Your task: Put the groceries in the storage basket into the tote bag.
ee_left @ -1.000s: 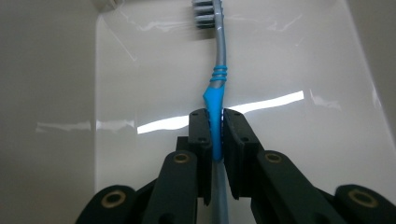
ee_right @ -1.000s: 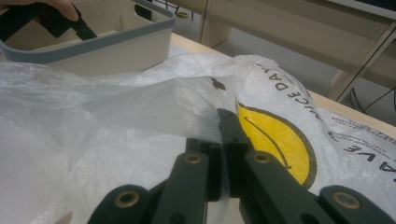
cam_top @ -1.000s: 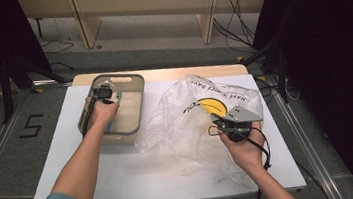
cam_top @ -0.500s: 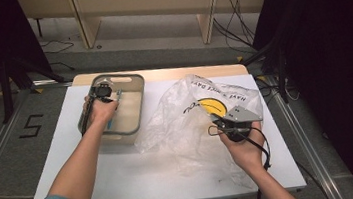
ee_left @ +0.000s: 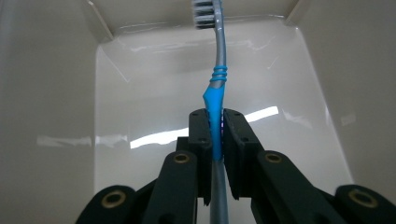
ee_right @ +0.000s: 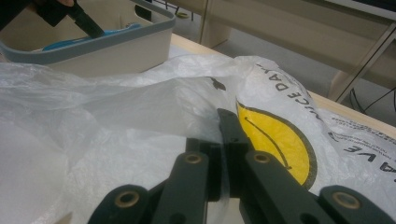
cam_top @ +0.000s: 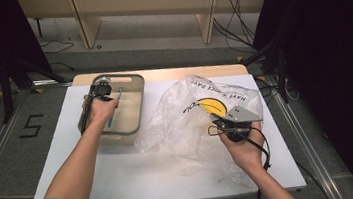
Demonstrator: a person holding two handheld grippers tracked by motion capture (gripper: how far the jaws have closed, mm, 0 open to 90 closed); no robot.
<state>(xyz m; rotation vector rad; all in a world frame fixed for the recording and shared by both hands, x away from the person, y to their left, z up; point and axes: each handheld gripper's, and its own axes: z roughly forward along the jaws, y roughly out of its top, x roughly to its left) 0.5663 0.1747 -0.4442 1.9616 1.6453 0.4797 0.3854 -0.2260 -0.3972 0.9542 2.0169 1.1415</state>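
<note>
Almost nothing has moved since earlier: the left gripper (ee_left: 215,140) clamps the toothbrush (ee_left: 216,88) inside the far-left bin (cam_top: 136,115), the right gripper (ee_right: 223,154) pinches the plastic bag (cam_top: 188,128), whose thin film could slip and close the mouth.

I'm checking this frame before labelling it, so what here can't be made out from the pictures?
- Toothbrush: in the left gripper view the top edge cuts off its bristles, and the left tool covers the lower handle.
- Plastic bag: in the high view its crumpled folds hide whatever may lie inside.
- Bag lettering: cut off by the right edge in the right gripper view.
- Bin: its floor is partly hidden by the left hand.
</note>
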